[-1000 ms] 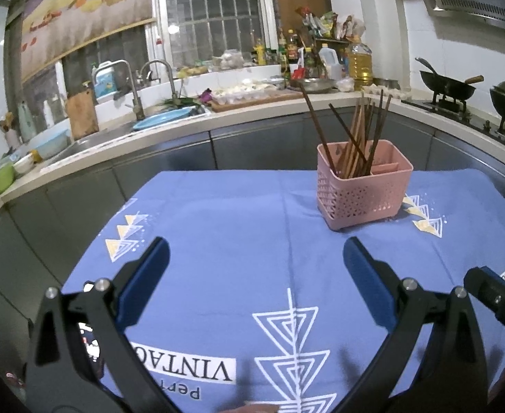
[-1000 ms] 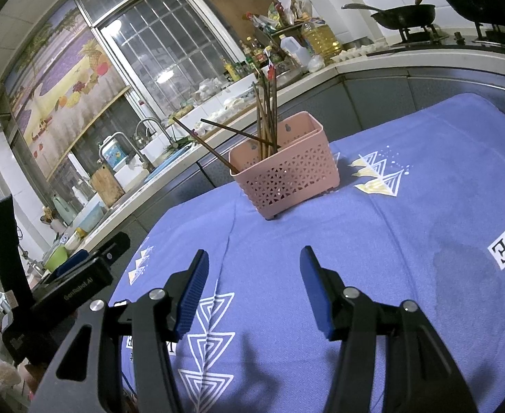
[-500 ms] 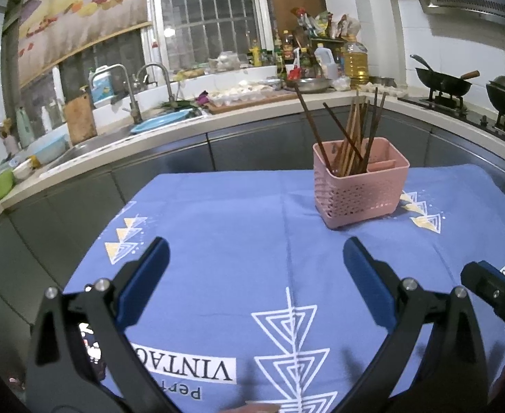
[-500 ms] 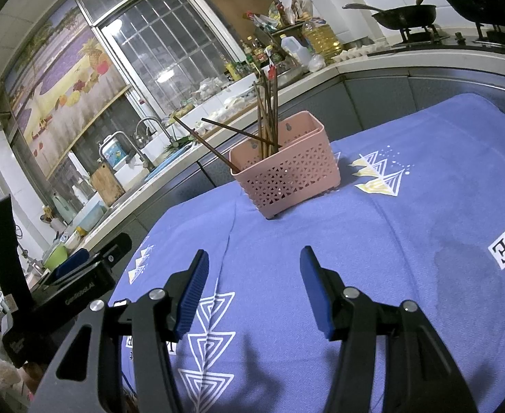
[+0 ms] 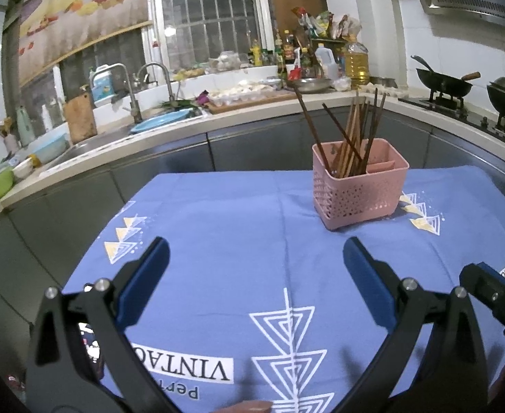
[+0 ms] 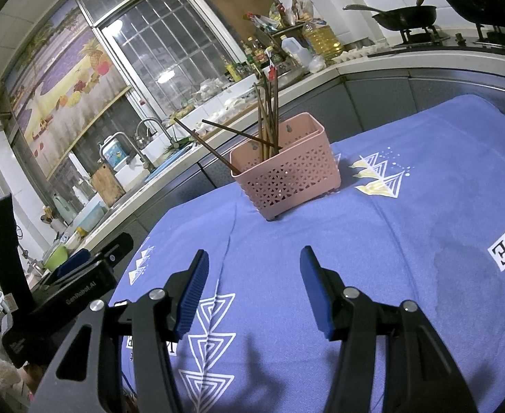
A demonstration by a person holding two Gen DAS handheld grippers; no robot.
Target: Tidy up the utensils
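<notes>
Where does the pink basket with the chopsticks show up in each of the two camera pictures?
Left wrist view: pink basket right of centre, beyond the open jaws.
Right wrist view: pink basket just above centre, straight ahead.
Shared landmark: the yellow triangle print on the blue cloth beside it.

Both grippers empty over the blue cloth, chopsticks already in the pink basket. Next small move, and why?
Probably reach the left gripper toward the two dark chopsticks leaning out over the left rim of the pink basket and stand them up with the rest. Its jaws are open and empty, and no utensils lie loose on the cloth.
</notes>
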